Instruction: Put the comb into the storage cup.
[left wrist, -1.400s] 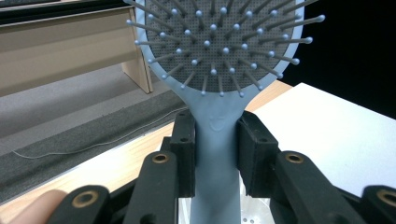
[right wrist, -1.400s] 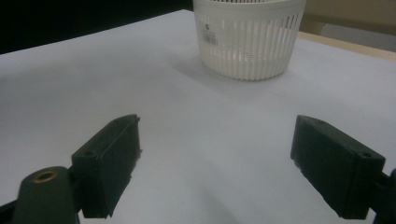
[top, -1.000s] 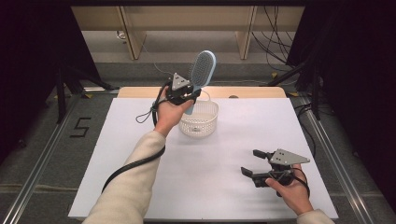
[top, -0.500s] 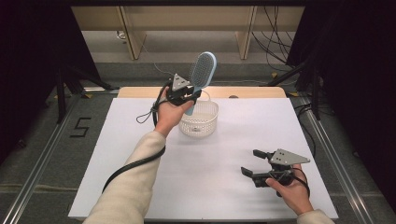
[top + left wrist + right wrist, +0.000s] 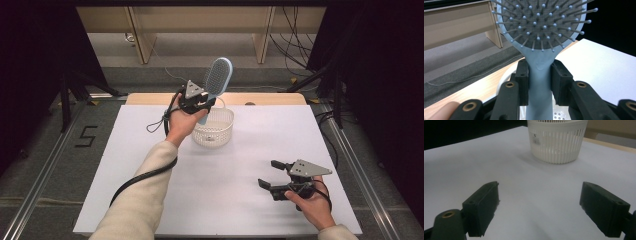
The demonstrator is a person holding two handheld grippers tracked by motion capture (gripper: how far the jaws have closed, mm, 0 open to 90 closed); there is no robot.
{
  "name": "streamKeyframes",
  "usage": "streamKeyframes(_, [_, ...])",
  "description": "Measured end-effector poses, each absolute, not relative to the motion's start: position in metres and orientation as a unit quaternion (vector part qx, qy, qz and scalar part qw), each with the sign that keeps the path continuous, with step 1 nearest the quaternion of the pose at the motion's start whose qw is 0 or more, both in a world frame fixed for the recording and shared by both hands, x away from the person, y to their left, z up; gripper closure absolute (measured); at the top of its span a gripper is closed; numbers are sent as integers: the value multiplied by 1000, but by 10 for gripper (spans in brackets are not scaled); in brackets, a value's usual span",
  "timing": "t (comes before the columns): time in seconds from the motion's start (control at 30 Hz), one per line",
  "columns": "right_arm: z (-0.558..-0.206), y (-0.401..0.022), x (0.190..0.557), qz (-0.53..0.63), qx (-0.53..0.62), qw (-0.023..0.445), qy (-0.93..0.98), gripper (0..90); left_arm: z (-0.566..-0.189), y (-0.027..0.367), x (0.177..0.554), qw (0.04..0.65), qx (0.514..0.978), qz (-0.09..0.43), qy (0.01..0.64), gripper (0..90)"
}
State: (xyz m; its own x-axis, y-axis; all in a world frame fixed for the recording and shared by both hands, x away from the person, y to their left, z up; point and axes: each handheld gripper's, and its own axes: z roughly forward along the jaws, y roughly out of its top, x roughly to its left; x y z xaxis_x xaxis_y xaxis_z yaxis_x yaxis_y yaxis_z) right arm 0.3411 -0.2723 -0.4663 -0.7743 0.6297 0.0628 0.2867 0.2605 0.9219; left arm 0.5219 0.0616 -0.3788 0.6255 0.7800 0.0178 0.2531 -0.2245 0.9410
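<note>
Left tool (image 5: 202, 100) clamps hairbrush (image 5: 217, 79) handle, upright above basket (image 5: 214, 131). Right tool (image 5: 274, 175) wide apart, nothing between, low over tabletop (image 5: 250, 200).

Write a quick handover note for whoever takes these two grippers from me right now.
Left gripper: shut on the handle of the blue hairbrush, held upright, head up, above the white basket.
Right gripper: open, holding nothing, low over the white table at the near right, pointed toward the basket.
Done: the brush is gripped and lifted off the table.
Left: probably to lower the brush into the basket and let go; it is not in yet. The grip looks centred on the handle, so no regrasp seems needed.
</note>
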Motion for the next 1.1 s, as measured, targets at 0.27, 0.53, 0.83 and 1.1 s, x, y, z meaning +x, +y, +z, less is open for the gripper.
streamKeyframes(0.27, [-466,-272,341,533,296,159,777,164,-381,61,523,517,741,252,346,699])
streamKeyframes(0.53, [-466,-272,341,533,295,159,777,164,-381,59,523,517,743,250,344,699])
streamKeyframes(0.83, [-466,-272,341,533,295,158,777,164,-384,59,524,515,746,249,342,699])
streamKeyframes(1.1, [-467,-273,341,532,294,159,778,164,-388,58,524,515,748,245,340,699])
